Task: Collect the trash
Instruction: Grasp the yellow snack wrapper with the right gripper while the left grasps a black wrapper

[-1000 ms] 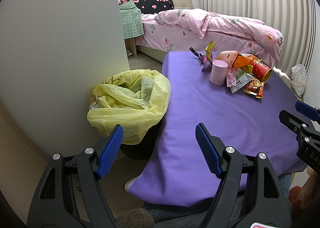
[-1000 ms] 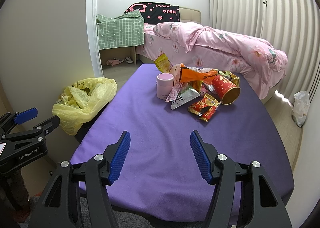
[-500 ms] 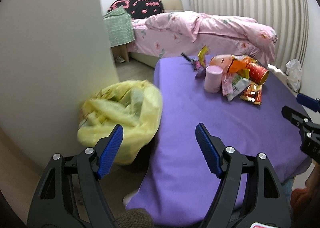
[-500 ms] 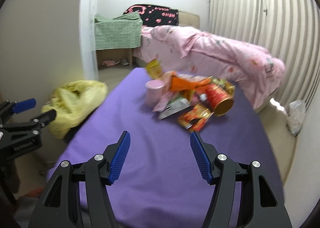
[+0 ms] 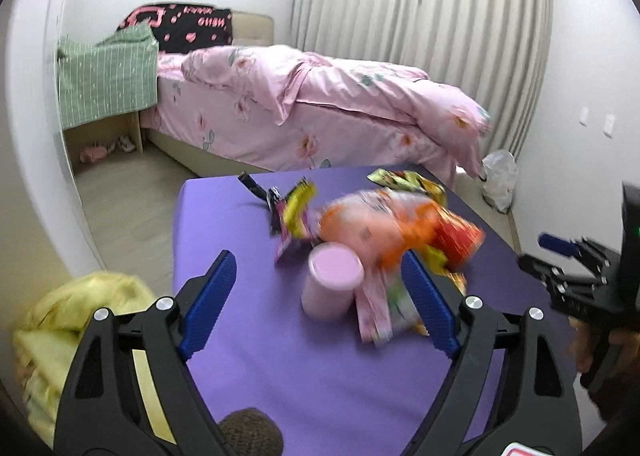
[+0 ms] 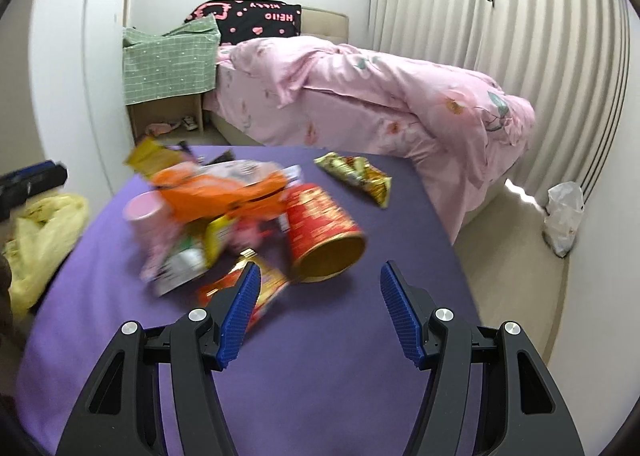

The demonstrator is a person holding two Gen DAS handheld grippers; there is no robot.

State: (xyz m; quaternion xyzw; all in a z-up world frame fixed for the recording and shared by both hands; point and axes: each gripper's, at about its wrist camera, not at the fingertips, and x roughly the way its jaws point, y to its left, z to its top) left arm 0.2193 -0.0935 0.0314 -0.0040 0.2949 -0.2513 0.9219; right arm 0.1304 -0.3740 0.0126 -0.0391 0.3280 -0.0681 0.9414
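A heap of trash lies on the purple table (image 5: 248, 352) (image 6: 320, 384): a pink cup (image 5: 332, 286) (image 6: 142, 211), an orange bag (image 5: 372, 230) (image 6: 216, 193), a red can on its side (image 6: 322, 234) (image 5: 456, 240), and several snack wrappers (image 6: 354, 171). My left gripper (image 5: 320, 304) is open, its fingers standing either side of the pink cup, which is a little farther off. My right gripper (image 6: 320, 312) is open and empty, just short of the red can. A yellow bin bag (image 5: 60, 332) (image 6: 36, 240) stands left of the table.
A bed with a pink quilt (image 5: 312, 103) (image 6: 360, 87) lies beyond the table. A green checked cloth (image 5: 104, 83) covers a shelf at the left. A white plastic bag (image 5: 498, 179) (image 6: 564, 215) sits on the floor by the curtain. My right gripper shows at the left wrist view's right edge.
Both grippers have swung forward over the table toward the trash heap, which now looks much closer and blurred. The yellow bin bag has slid to the left edge of each view.
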